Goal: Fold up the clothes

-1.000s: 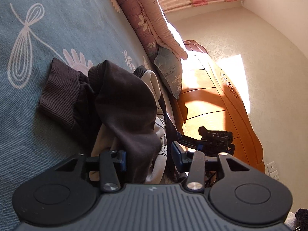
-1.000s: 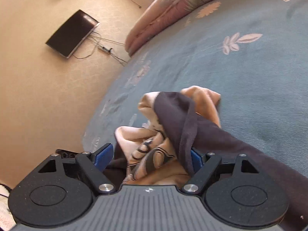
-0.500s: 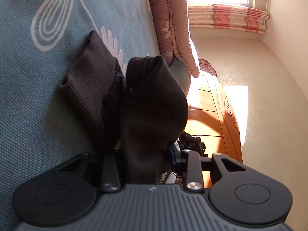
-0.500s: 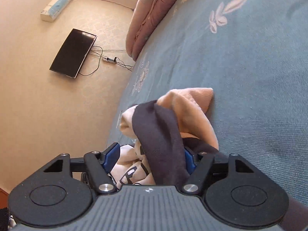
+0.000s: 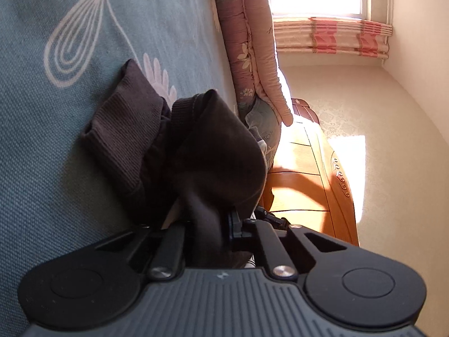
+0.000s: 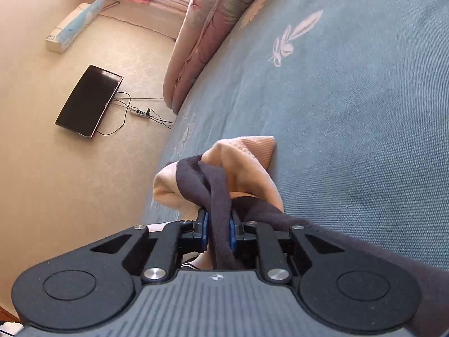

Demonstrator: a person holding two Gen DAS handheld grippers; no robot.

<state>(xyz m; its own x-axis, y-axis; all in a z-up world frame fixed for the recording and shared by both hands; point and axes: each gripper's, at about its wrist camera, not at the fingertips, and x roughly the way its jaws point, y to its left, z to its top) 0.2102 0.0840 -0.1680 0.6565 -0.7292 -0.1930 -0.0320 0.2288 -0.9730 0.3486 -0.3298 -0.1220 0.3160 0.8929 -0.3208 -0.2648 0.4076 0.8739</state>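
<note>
A dark brown and cream garment lies bunched on the blue-green bedspread (image 5: 56, 168). In the left wrist view its dark fabric (image 5: 213, 157) and a ribbed cuff (image 5: 123, 140) fill the middle, and my left gripper (image 5: 207, 230) is shut on a fold of that dark cloth. In the right wrist view a dark band (image 6: 216, 196) runs over the cream part (image 6: 247, 165) of the garment, and my right gripper (image 6: 219, 230) is shut on that band, blue pads (image 6: 204, 229) pressed against it. The rest of the garment trails under both grippers, hidden.
A pink floral quilt (image 5: 247, 42) and a pillow (image 5: 263, 123) lie along the bed's edge beside a wooden headboard (image 5: 308, 185). In the right wrist view a dark screen (image 6: 87, 101) with cables, a white box (image 6: 73, 28) and the quilt (image 6: 207, 28) show against beige surfaces.
Both grippers went from open around the garment to shut on its dark fabric. The bunched cloth has been drawn in closer to both cameras.
</note>
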